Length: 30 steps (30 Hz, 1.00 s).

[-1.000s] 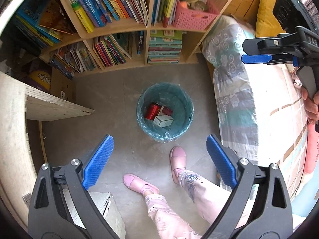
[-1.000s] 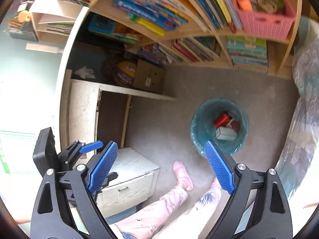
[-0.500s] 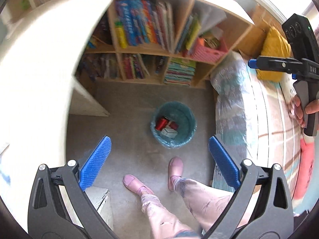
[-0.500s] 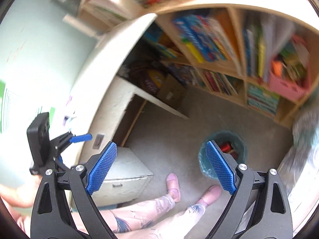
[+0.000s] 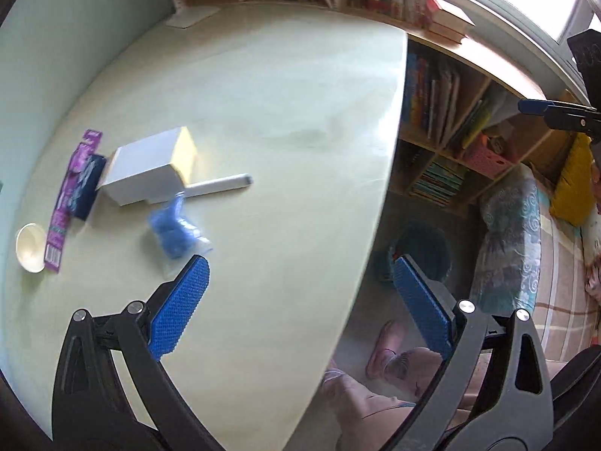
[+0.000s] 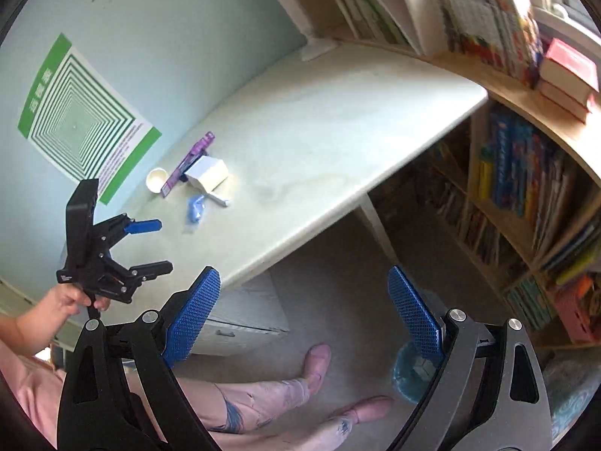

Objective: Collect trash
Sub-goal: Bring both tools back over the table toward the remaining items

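On the pale table (image 5: 285,86) lie a white box (image 5: 150,165), a white marker (image 5: 221,186), a crumpled blue bag (image 5: 174,227), a purple package (image 5: 71,195) and a small white cup (image 5: 32,248). My left gripper (image 5: 300,308) hovers open and empty above the table's near edge, its left pad just short of the blue bag. The right wrist view shows the same box (image 6: 206,174) and bag (image 6: 195,206), and the left gripper (image 6: 165,246) open beside them. My right gripper (image 6: 304,312) is open and empty over the floor. The blue-lined bin (image 6: 407,372) stands below, partly hidden.
Bookshelves (image 6: 526,173) line the right side, with a pink basket (image 5: 486,158). A bed with a yellow pillow (image 5: 573,184) is at far right. A white drawer unit (image 6: 240,319) sits under the table. The person's legs and pink slippers (image 6: 317,357) are on the floor.
Both cameras swung up from the floor and bin to the tabletop, bringing the table's items into view. Both grippers stayed open and empty.
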Available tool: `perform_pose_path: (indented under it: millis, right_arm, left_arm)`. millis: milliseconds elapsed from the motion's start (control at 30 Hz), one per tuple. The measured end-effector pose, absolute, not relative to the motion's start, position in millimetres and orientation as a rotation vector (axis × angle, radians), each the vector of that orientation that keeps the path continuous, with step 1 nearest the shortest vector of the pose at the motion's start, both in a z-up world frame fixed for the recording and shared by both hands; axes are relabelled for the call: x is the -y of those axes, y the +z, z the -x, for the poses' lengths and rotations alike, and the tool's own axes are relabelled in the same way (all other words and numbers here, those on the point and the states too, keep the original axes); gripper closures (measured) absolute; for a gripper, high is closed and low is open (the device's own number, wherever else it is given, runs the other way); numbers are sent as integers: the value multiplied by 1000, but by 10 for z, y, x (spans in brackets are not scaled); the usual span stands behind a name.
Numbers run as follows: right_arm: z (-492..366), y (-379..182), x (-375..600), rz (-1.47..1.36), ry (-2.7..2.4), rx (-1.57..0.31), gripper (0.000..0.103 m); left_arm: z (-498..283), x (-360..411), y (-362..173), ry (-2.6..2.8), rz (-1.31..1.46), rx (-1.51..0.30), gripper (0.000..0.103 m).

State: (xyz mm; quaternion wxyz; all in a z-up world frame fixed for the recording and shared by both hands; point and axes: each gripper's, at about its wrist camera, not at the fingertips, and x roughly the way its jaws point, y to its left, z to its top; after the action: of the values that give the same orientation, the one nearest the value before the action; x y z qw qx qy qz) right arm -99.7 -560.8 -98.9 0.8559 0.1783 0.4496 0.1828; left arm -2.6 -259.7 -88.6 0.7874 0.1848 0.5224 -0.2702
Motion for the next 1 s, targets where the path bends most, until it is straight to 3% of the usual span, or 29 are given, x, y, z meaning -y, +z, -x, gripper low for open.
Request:
perform_pose_path:
  millis: [467,1000]
  right_arm:
    - [-18,-569,4159,-113,603,-939,13]
    - [-782,-683,3121,47,662,-1030,13]
  left_arm:
    - [-691,1170,-602,-357,-430,-1040,7]
    - [-1393,651,-784,-421,-523,-1038,7]
